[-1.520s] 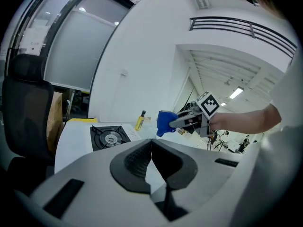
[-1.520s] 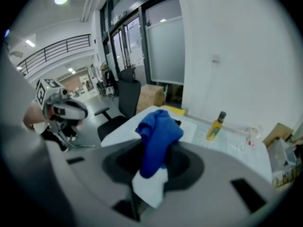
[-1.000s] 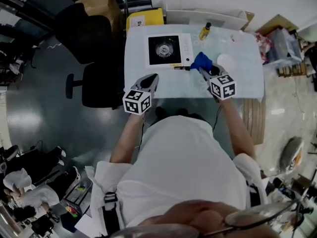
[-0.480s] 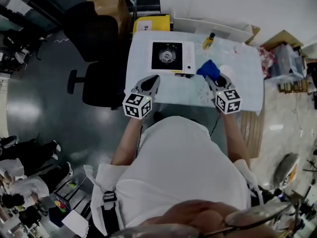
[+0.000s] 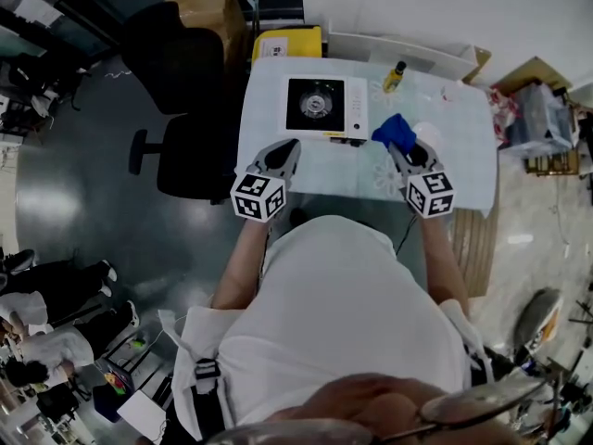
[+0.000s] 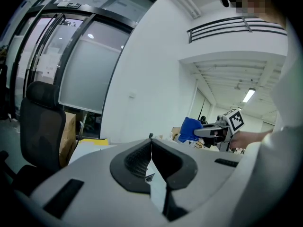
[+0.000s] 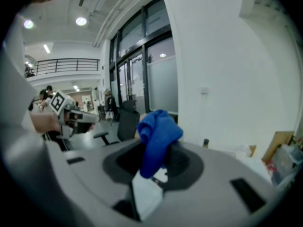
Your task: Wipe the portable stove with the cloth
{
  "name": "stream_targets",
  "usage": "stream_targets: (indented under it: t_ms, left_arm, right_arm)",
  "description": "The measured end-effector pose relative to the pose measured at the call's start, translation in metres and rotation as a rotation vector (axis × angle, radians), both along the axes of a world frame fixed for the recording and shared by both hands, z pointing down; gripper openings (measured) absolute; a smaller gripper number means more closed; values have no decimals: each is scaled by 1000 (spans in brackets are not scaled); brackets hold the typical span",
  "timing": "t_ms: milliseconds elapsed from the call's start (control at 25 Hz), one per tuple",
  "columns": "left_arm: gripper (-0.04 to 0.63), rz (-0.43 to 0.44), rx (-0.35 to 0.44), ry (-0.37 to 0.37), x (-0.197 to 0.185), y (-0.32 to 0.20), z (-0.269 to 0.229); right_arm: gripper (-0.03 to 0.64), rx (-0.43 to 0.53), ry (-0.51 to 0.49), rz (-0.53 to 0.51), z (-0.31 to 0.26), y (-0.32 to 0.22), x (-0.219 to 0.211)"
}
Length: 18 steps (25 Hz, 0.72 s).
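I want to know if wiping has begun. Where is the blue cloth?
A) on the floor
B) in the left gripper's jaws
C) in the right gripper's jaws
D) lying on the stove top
C: the right gripper has its jaws shut on the cloth, off to the side of the stove; the left gripper is shut on nothing.

A black office chair [image 5: 190, 160] stands on grey floor [image 5: 74, 202].

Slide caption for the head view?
Person at a table holds a blue cloth in the right gripper beside the portable stove; left gripper shut, empty.
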<state>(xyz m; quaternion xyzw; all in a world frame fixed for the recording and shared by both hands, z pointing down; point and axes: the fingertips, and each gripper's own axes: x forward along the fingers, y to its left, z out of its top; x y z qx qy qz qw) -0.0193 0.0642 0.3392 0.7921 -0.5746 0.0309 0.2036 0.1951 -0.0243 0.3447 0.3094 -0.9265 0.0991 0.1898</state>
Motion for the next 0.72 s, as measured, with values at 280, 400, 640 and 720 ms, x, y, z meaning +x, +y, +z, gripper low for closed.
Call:
stream_targets:
  t_ms: [280, 400, 640, 720]
  left_arm:
    - [32, -4, -4, 12, -2, -2, 5]
    - [32, -2, -3, 13, -3, -3, 5]
    - [32, 1, 3, 2, -6, -2, 2]
    - [32, 3, 6, -4, -7, -2, 0]
  right_arm:
    - [124, -5, -18, 8, -4, -4, -3]
    - [124, -3, -16, 3, -4, -4, -7]
    - [124, 4, -16, -6, -7, -2, -13]
    - [124, 7, -19, -6, -9, -1, -15]
